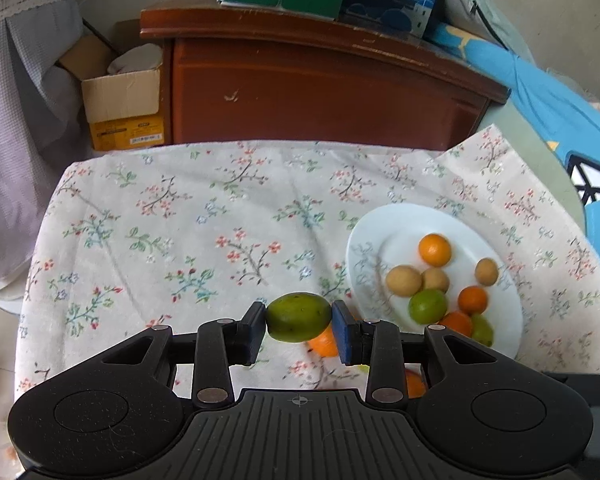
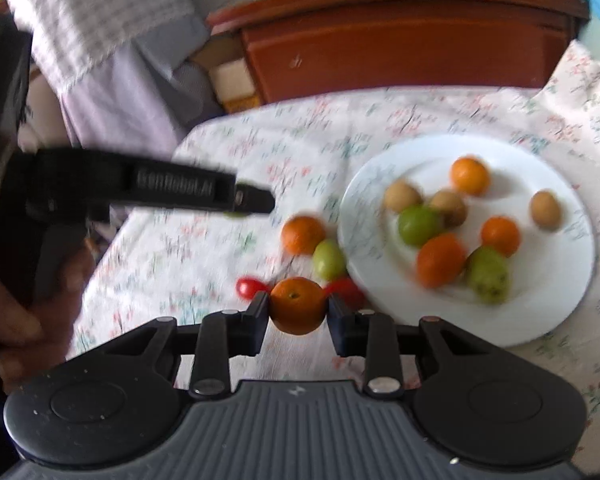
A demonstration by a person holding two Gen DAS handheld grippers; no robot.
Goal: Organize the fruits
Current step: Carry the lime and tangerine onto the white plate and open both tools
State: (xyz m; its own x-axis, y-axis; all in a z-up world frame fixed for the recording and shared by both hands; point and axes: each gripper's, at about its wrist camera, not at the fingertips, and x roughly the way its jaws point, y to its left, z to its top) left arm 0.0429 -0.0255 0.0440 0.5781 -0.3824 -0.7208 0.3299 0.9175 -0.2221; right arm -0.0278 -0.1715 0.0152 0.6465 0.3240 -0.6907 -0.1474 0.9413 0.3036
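Already eight fruits sit on the white plate (image 2: 572, 300); left claw (image 1: 299, 322) clamps a green fruit (image 1: 299, 317), right claw (image 2: 298, 312) an orange (image 2: 297, 306), while four strays wait on the desk left of the plate.

— What's the right gripper (image 2: 298, 306) got?

— An orange (image 2: 297, 304), pinched between its jaws above the flowered tablecloth (image 2: 204, 248) on the worktop.

— And the white plate (image 2: 572, 300)?

— To the right, carrying orange, green and brown fruits. Just beside its left rim lie another orange fruit (image 2: 303, 234), a green fruit (image 2: 329, 260) and two small red ones (image 2: 249, 287).

— Anything else?

— The left gripper (image 2: 256, 200) reaches in from the left; blurred.
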